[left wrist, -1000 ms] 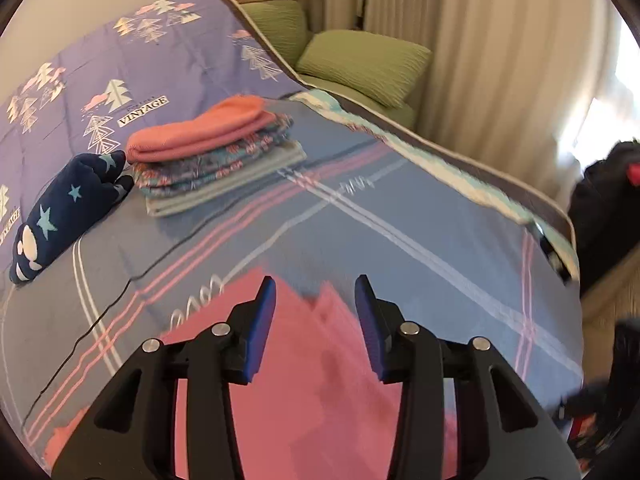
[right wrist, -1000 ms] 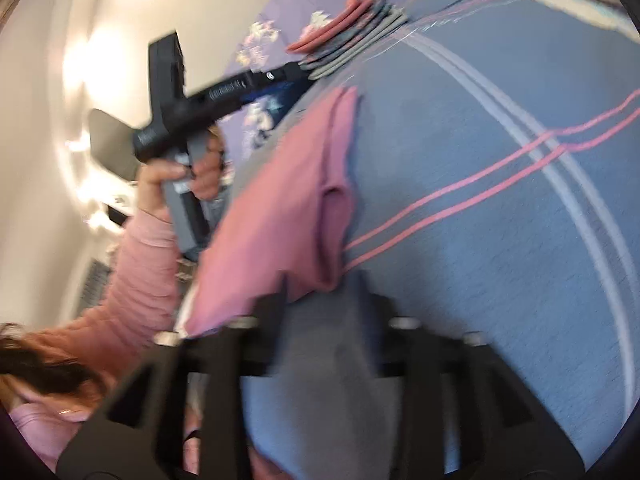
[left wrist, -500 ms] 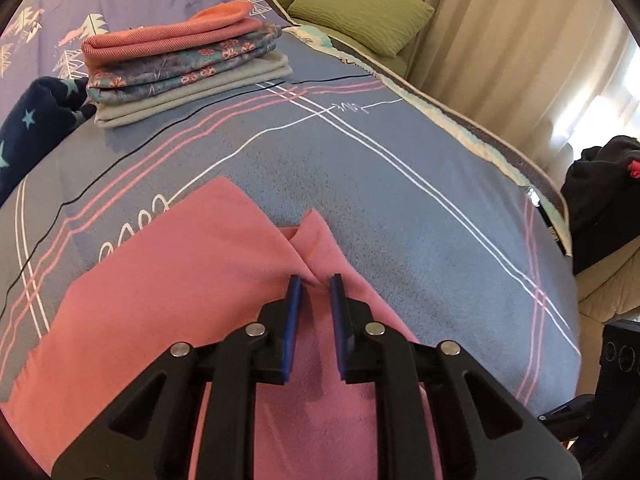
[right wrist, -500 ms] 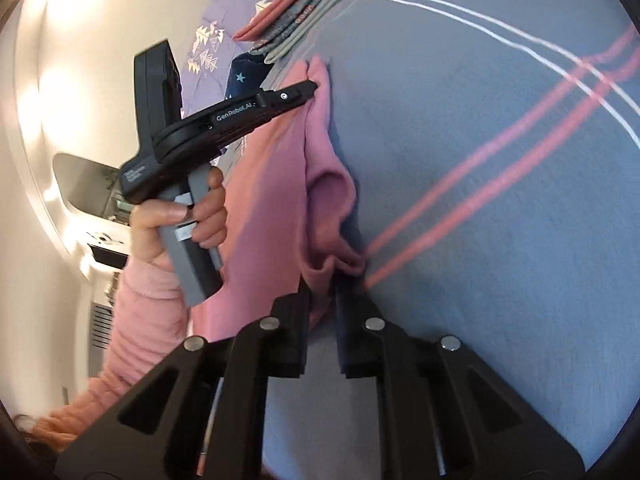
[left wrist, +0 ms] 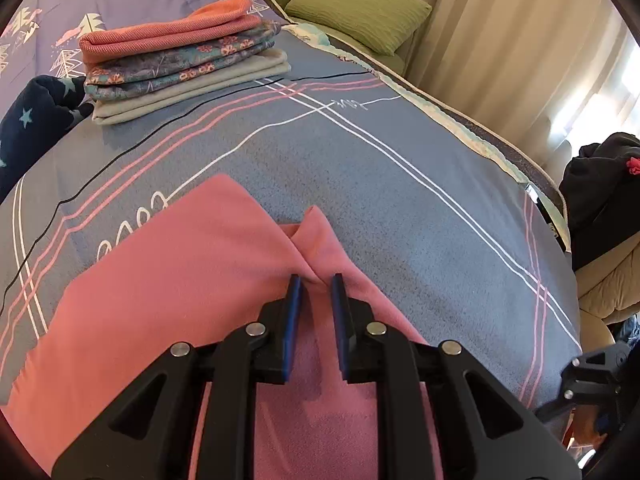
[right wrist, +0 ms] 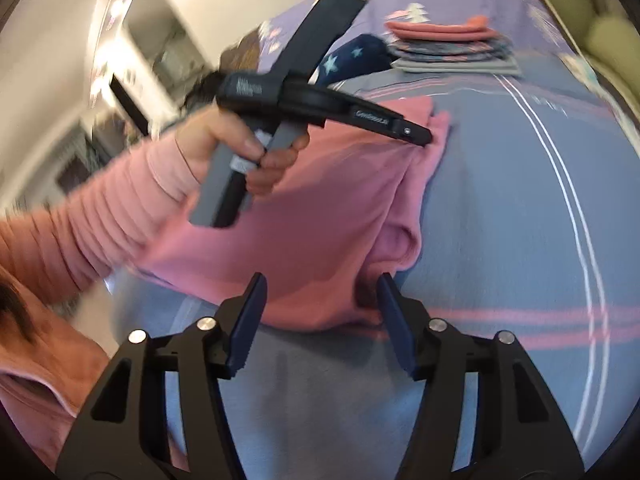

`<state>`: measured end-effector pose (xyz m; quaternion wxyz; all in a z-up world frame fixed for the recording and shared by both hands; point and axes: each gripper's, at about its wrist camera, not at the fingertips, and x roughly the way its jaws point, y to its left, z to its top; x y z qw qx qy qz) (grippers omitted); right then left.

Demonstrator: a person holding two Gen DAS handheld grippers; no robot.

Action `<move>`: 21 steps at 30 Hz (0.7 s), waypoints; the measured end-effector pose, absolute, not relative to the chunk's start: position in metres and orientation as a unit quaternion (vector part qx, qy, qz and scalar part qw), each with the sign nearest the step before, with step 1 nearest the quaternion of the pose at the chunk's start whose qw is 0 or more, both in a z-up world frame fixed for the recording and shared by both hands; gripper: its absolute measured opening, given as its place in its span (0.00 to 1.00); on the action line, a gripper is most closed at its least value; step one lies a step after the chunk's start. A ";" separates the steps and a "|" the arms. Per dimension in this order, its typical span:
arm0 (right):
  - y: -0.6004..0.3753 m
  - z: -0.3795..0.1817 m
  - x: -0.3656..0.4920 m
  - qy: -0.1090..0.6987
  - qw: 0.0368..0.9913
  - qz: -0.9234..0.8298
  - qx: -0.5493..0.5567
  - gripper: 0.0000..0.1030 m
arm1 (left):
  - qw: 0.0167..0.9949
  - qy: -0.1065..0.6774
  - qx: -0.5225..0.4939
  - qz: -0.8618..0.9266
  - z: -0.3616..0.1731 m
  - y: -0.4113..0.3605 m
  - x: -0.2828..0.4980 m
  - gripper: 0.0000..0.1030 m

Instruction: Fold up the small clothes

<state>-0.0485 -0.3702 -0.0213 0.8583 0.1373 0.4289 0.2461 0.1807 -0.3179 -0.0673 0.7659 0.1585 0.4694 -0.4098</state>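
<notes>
**Left tool pinches the pink garment, right tool stands open at its edge**

The pink garment (left wrist: 192, 280) lies spread on the blue striped bedspread (left wrist: 400, 184), directly beneath and ahead of the left tool (left wrist: 316, 280). That tool's blue pads sit close together with a raised ridge of the pink fabric caught between them, so it is gripping the cloth; its jaws closed within the last second. Just ahead of its tips a small pointed fold of the garment stands up from the bed.

The right tool (right wrist: 320, 280) has its jaws apart, having just been opening. The near edge of the pink garment (right wrist: 320, 232) lies between and just ahead of the blue pads, which do not press on it. Beyond this tool, the person's left hand (right wrist: 240, 152), in a pink ribbed sleeve (right wrist: 80, 232), holds the handle of the left tool (right wrist: 416, 134), whose tip rests on the far end of the garment.

Farther ahead of the left tool and to its left, a stack of folded clothes (left wrist: 184, 64) sits on the bed: a coral piece on top, floral pieces below, a grey one at the bottom. A navy item with stars (left wrist: 36, 120) lies just beside the stack. Green cushions (left wrist: 356, 12) and beige curtains (left wrist: 500, 40) stand beyond the bed's far edge.
</notes>
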 end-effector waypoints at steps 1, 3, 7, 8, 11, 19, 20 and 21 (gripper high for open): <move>-0.368 -0.024 -0.046 0.434 0.851 0.268 0.123 0.48 | 0.766 0.469 0.162 -0.410 -0.067 -0.318 0.181 0.16; -0.363 -0.029 -0.042 0.454 0.836 0.294 0.092 0.21 | 0.765 0.467 0.168 -0.410 -0.067 -0.320 0.180 0.17; -0.364 -0.023 -0.054 0.474 0.816 0.330 0.032 0.06 | 0.764 0.468 0.170 -0.410 -0.068 -0.320 0.181 0.17; -0.366 -0.020 -0.058 0.485 0.810 0.330 0.001 0.05 | 0.764 0.467 0.173 -0.410 -0.068 -0.321 0.181 0.17; -0.377 -0.018 -0.062 0.516 0.792 0.325 -0.040 0.02 | 0.765 0.465 0.180 -0.409 -0.068 -0.323 0.179 0.17; -0.413 -0.020 -0.075 0.540 0.792 0.273 0.082 0.14 | 0.767 0.462 0.164 -0.413 -0.071 -0.319 0.181 0.17; -0.419 -0.021 -0.079 0.528 0.791 0.278 0.133 0.25 | 0.768 0.462 0.164 -0.412 -0.071 -0.319 0.181 0.17; -0.426 -0.027 -0.084 0.513 0.782 0.283 0.212 0.59 | 0.768 0.462 0.164 -0.412 -0.070 -0.319 0.181 0.17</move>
